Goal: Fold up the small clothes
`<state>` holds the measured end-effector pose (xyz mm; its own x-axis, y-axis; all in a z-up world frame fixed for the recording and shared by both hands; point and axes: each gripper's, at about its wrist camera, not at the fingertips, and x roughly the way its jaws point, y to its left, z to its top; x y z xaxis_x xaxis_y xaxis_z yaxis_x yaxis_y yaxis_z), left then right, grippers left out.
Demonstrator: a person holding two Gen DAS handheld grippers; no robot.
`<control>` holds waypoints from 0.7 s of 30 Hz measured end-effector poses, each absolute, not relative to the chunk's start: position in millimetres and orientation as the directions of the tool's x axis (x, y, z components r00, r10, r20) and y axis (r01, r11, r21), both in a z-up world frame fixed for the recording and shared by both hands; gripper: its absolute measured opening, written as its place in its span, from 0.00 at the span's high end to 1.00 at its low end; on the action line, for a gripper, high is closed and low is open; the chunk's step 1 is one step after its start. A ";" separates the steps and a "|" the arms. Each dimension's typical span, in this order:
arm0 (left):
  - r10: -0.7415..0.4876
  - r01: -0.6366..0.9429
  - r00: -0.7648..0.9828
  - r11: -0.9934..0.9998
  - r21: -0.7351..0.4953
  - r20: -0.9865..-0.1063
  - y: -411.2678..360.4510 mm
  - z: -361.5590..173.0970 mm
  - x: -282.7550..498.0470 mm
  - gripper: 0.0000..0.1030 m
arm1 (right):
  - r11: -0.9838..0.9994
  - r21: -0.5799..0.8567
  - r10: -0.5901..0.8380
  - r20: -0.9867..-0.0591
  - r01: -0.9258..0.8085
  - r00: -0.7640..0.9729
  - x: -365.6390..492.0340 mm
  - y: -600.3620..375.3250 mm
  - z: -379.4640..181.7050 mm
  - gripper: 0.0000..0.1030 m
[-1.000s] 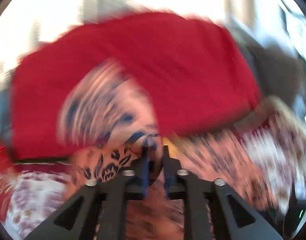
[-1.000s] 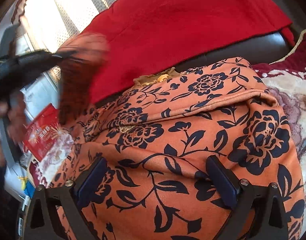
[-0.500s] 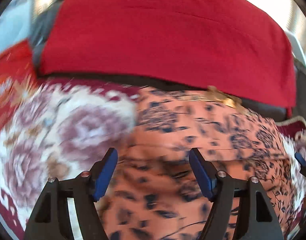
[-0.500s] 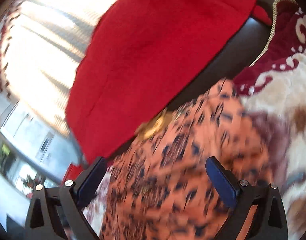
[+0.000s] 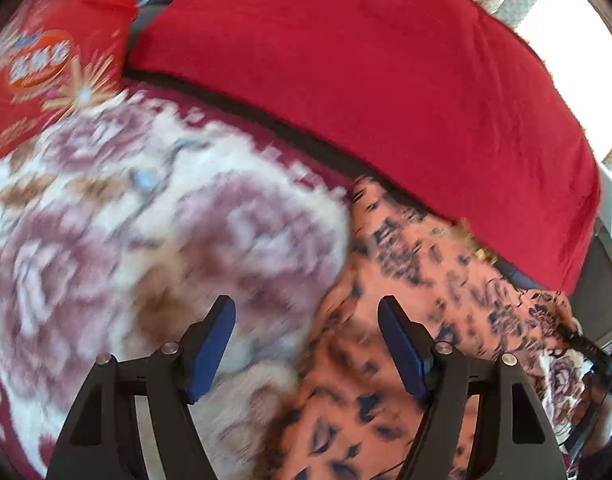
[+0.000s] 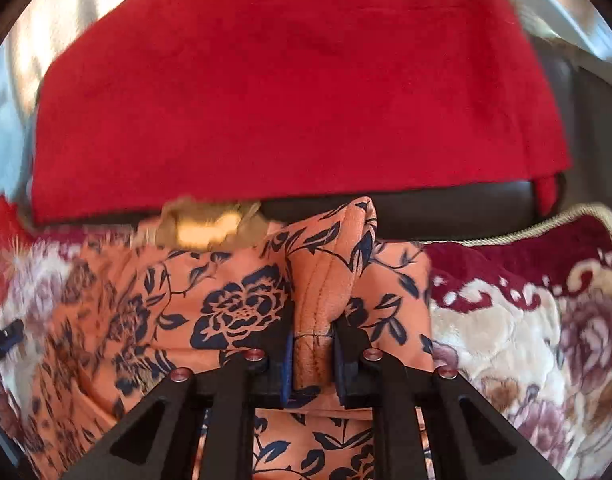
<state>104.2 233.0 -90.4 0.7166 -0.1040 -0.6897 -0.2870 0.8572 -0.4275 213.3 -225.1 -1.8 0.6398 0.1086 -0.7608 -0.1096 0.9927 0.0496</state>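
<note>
Right tool [image 6: 311, 354]: just closed, pinching a raised fold of the orange floral garment [image 6: 234, 304].
Left tool [image 5: 306, 344]: wide, empty, above the garment's left edge.

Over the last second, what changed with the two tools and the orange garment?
The right tool closed on a stitched fold of the orange floral garment. The left tool let go of the cloth it pinched, opened, and now hangs over the garment's edge and floral blanket. The red cover stayed put.
</note>
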 end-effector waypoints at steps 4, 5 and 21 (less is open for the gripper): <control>-0.153 -0.207 0.717 0.885 -0.417 -0.680 204.3 -83.5 147.1 0.28 | 0.995 0.008 0.057 -0.861 -0.098 0.506 221.7 -238.0 -58.1 0.22; -0.164 -0.177 0.698 0.904 -0.390 -0.697 193.4 -86.3 159.2 0.28 | 0.996 0.044 0.080 -0.845 -0.080 0.529 218.4 -245.3 -55.5 0.23; -0.032 -0.228 0.534 0.957 -0.180 -0.845 182.8 -119.5 190.4 0.26 | 0.814 0.580 0.501 -0.677 -0.028 0.540 250.3 -295.1 -54.4 0.15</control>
